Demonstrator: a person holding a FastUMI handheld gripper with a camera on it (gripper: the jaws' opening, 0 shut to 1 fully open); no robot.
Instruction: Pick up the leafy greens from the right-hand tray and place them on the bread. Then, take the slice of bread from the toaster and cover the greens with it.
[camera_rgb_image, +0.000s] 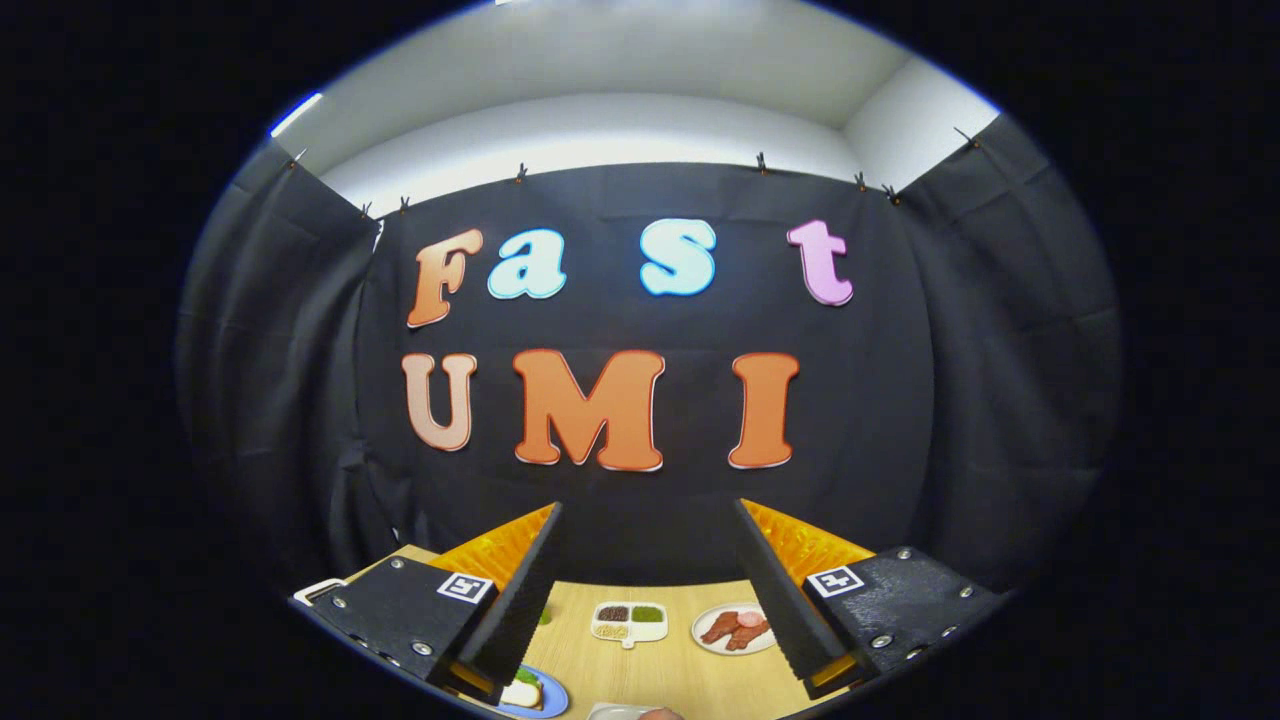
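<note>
Your gripper (650, 590) hangs high above the worktop (660, 660), jaws wide apart and empty. Descend blind and you may clip the blue plate's bread (522, 692).

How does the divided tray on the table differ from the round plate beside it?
The divided tray, seen between the open fingers, is rectangular with compartments of dark, green and pale fillings. The round plate is undivided, carries reddish-brown pieces and is partly hidden by a finger. Both are white, on the wooden table.
</note>
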